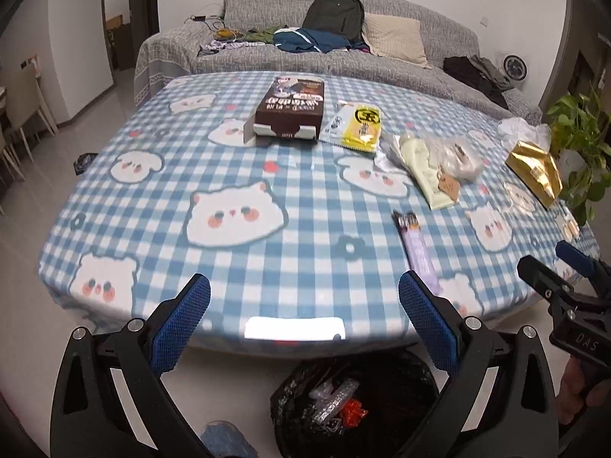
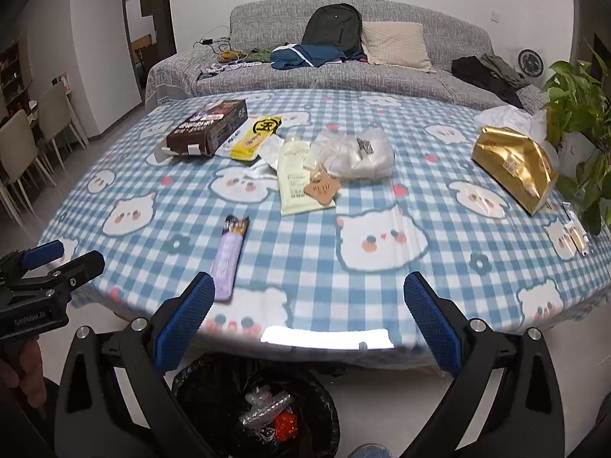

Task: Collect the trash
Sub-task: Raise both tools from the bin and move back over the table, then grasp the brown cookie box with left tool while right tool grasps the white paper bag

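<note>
In the left wrist view, the left gripper (image 1: 304,307) was held with fingers spread and empty over the near table (image 1: 114,236) edge, above the black trash bag (image 1: 397,381), seemingly placed there so litter could be dropped straight in. In the right wrist view, the right gripper (image 2: 309,311) was likewise seen released and empty, with the purple wrapper (image 2: 229,263) lying just beyond its left finger, likely the nearest piece to be taken, while the gold bag (image 2: 511,164) lay well apart
</note>
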Available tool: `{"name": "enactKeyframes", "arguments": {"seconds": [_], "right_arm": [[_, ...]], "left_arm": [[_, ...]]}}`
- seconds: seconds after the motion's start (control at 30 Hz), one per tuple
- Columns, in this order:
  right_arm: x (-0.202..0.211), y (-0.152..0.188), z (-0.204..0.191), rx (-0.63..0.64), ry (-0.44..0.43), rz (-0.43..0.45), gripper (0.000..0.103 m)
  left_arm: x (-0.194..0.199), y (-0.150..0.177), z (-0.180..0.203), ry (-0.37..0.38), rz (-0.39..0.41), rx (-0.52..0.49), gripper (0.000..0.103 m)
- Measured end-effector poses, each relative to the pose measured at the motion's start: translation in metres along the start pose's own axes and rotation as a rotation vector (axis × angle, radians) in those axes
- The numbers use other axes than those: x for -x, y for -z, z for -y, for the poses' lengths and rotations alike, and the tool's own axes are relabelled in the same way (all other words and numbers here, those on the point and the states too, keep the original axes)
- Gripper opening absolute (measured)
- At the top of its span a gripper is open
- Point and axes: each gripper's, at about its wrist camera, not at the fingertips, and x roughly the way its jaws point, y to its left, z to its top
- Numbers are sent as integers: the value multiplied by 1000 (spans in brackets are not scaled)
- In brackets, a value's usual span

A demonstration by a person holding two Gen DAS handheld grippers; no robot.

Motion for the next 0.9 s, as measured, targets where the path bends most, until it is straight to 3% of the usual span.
{"name": "enactKeyframes", "arguments": {"seconds": [0.47, 0.9], "right_arm": [[-50, -68, 18, 11, 39, -25, 95], [-116, -124, 58, -54, 73, -71, 95]], "left_arm": [[-53, -93, -5, -7, -10, 8, 97], [-129, -170, 5, -13, -56, -34, 97]]}}
